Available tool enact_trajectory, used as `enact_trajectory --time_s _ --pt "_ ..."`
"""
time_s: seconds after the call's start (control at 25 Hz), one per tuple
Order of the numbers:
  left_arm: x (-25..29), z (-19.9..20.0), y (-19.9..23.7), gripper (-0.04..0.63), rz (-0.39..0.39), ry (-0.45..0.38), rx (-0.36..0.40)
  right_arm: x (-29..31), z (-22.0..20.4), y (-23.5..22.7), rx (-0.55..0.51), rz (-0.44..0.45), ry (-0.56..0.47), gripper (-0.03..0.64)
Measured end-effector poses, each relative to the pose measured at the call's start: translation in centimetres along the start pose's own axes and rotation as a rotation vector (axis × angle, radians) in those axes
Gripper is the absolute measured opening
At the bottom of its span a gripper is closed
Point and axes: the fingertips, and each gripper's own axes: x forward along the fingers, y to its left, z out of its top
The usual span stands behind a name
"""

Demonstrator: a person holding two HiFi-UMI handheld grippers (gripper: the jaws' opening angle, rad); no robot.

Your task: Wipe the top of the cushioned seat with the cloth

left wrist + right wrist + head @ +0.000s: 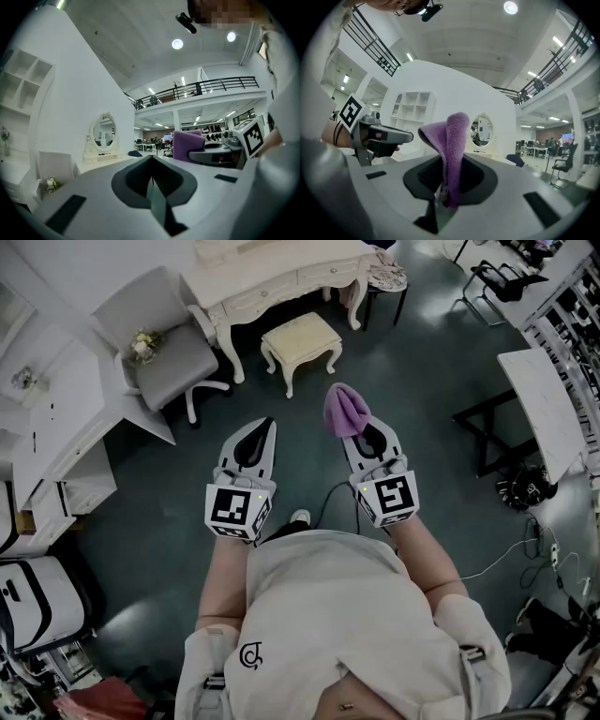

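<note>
A dark floor point(422, 381) spreads under both claws, with a white desk point(272, 273) and the cushioned seat point(300, 338) standing well ahead of them. The left claw point(263, 427) is pressed together, holding nothing. The right claw point(367, 437) is clamped on the purple cloth point(345, 411), which sticks out past its tips, well apart from the seat.

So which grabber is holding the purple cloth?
The right gripper: its jaws pinch the purple cloth, which sticks up from between them. The left gripper has its jaws together with nothing in them.
</note>
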Motion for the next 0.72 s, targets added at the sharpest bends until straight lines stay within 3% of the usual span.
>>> enact_trajectory --time_s 0.72 --pt "1.8 -0.9 4.2 0.012 -0.083 -0.014 -0.007 4.7 -0.7 -0.3 -0.006 -0.022 0.017 0.072"
